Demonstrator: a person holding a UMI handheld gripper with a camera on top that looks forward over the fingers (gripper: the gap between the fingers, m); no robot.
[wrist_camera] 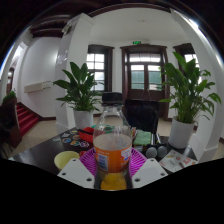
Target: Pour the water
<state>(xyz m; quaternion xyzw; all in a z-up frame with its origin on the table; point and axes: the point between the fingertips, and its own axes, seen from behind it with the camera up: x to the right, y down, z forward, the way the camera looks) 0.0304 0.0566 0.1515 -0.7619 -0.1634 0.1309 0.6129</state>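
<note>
From the gripper view, my tool [113, 172] has both pads pressed on an orange cup [112, 155], held upright between the fingers above the dark surface [45, 152]. Just beyond stands a clear glass jar [110, 122]. I judge the carry is done; next I'd tip the cup over a receiver. I count one cup, one jar, two potted plants [80, 92].

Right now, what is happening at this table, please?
A hand-held tool's tongs have an orange container with a light lid between their pink pads, apparently gripped and upright. Just beyond it on the dark table stands a clear glass vessel, which seems the likely place for the water. Pouring is not visible yet. Two potted plants stand behind.
</note>
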